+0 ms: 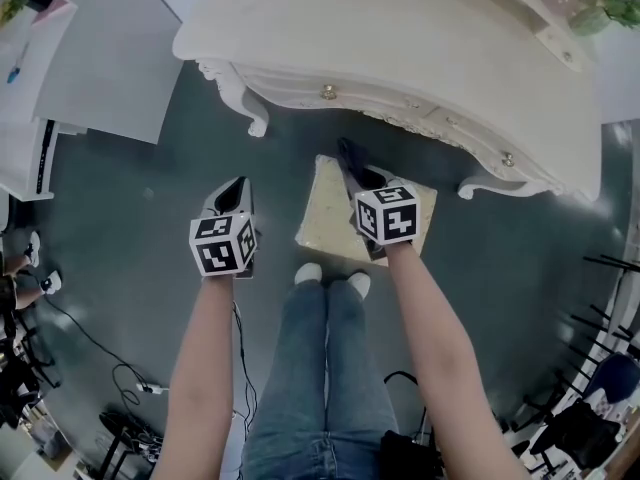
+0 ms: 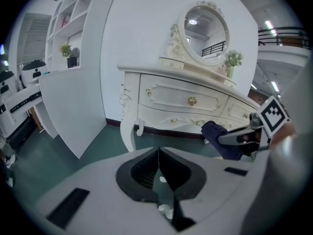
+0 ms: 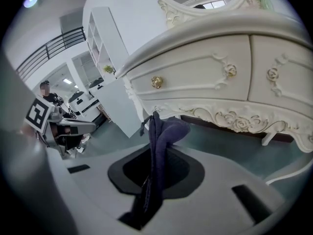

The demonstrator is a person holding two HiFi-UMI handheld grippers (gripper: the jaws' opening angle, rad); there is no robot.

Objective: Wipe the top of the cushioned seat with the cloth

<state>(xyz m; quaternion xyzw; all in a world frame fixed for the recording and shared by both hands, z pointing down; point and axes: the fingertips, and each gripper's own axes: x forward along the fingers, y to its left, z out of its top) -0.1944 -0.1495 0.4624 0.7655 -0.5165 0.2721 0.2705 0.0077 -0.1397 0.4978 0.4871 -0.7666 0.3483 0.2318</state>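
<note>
setting: we stand on a dark green-grey floor [image 1: 130, 258] facing a cream carved dressing table [image 1: 420, 38]; our jeans-clad legs [image 1: 320, 368] and white shoes [image 1: 308, 273] show at the bottom of the head view.
cushioned seat: a pale, square cushioned seat [image 1: 325, 213] sits low on the floor just in front of our shoes, partly under the dressing table's front edge.
right claw: our right claw [image 1: 352, 160] is clenched on a dark blue cloth [image 3: 159, 141], which stands up between the jaws and flops over at its tip.
cloth position: in the head view it lies over the seat's far side; we cannot tell whether it touches the cushion.
left claw: our left claw [image 2: 159, 152] is clenched with nothing in it, above bare floor to the left of the seat.
what stands close: the drawer fronts and a curved leg rise right behind the seat.
other things: an oval mirror [image 2: 204, 31] and a small plant [image 2: 233, 59] on the dressing table, a white panel [image 1: 110, 58] at left, cables [image 1: 100, 353] trailing on the floor.
</note>
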